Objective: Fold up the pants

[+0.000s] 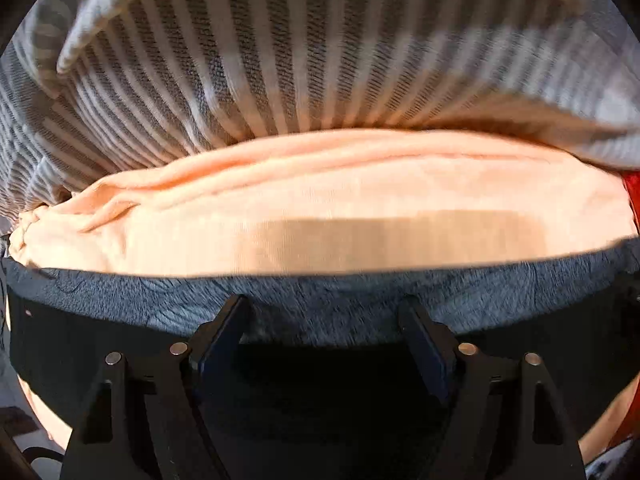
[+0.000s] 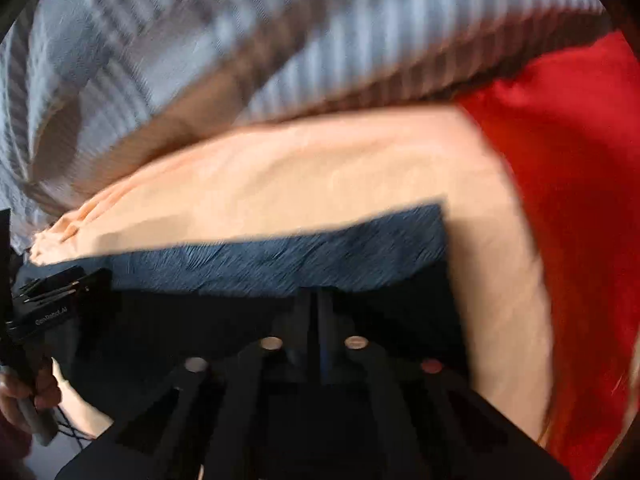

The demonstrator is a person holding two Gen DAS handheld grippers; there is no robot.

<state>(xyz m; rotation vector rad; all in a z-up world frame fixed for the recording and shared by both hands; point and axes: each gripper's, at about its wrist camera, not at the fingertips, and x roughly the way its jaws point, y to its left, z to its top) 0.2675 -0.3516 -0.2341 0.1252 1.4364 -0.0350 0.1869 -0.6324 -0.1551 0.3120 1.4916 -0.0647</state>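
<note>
blurring most of the right wrist view, motion smears the dark blue pants (image 2: 280,256) lying on a peach sheet (image 2: 320,176); the right gripper (image 2: 318,320) has its jaws together over the dark fabric, grip unclear. the left gripper (image 1: 328,320) stands open at the pants' edge. partly legible writing marks the left tool. striped bedding (image 1: 280,60) and red cloth (image 2: 580,160) lie beyond

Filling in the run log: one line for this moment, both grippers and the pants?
left hand-held gripper: open, at dark pants edge | right hand-held gripper: shut on pants | peach cloth beneath
</note>
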